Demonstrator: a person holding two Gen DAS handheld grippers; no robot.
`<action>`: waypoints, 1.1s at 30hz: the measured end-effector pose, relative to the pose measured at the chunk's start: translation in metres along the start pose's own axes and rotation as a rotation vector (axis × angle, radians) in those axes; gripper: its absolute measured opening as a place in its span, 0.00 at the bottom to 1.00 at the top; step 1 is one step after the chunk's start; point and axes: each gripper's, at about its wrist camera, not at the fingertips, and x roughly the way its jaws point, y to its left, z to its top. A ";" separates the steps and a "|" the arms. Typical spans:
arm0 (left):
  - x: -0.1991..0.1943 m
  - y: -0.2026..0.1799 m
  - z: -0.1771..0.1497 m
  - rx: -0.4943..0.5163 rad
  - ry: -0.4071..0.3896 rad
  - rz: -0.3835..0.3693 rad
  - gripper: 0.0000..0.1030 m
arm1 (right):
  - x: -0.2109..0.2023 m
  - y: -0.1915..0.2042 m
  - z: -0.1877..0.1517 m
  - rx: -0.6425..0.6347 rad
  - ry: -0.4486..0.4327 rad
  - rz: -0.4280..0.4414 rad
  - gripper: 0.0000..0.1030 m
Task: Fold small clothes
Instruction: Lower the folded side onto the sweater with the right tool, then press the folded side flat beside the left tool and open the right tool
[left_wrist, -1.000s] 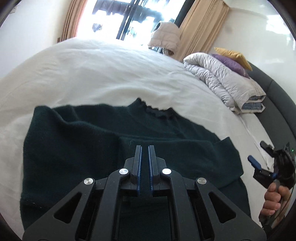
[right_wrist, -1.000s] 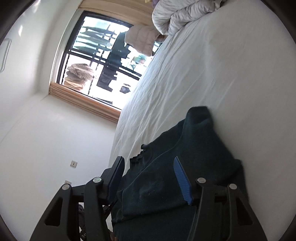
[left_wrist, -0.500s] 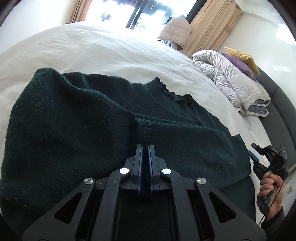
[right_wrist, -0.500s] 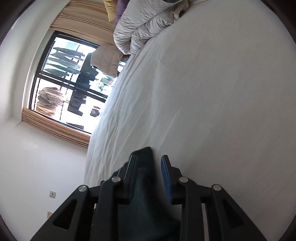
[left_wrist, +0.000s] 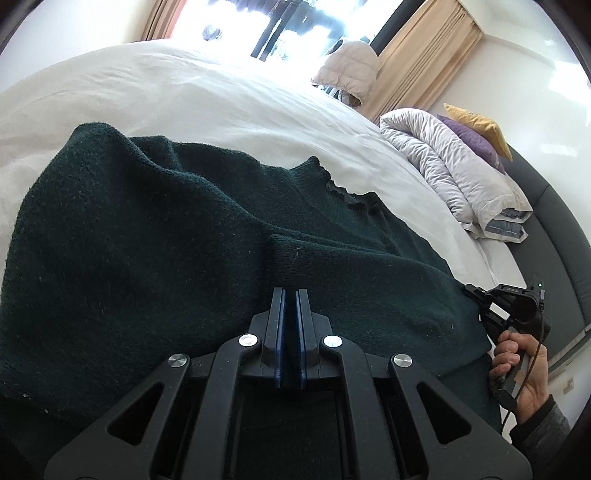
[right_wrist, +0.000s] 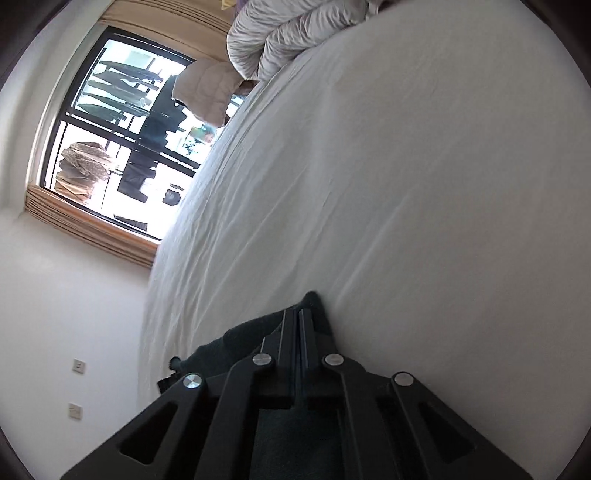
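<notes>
A dark green knitted sweater (left_wrist: 155, 251) lies spread on the white bed (left_wrist: 229, 99), its frilled neckline toward the far side and one sleeve folded across the body. My left gripper (left_wrist: 287, 295) is shut, low over the sweater's middle; whether it pinches fabric is hidden. My right gripper (right_wrist: 298, 314) is shut on the sweater's right edge (right_wrist: 314, 301). It also shows at the sweater's right side in the left wrist view (left_wrist: 480, 299), held by a hand.
A rolled grey duvet (left_wrist: 454, 173) with purple and yellow pillows lies at the bed's head by the dark headboard (left_wrist: 554, 229). A beige jacket (left_wrist: 351, 74) hangs near the window and curtains. White sheet (right_wrist: 406, 184) stretches beyond the sweater.
My right gripper has closed from wide open onto the sweater's right edge. My left gripper has stayed shut and dropped closer to the sweater.
</notes>
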 end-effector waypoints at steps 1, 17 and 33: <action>-0.002 -0.001 0.000 0.003 -0.001 0.002 0.05 | -0.006 0.009 -0.006 -0.017 0.001 0.020 0.23; -0.146 0.042 -0.033 -0.118 -0.246 0.051 0.06 | 0.095 0.268 -0.225 -0.397 0.604 0.481 0.31; -0.087 0.068 -0.027 -0.126 -0.128 0.324 0.05 | 0.131 0.307 -0.289 -0.478 0.788 0.515 0.32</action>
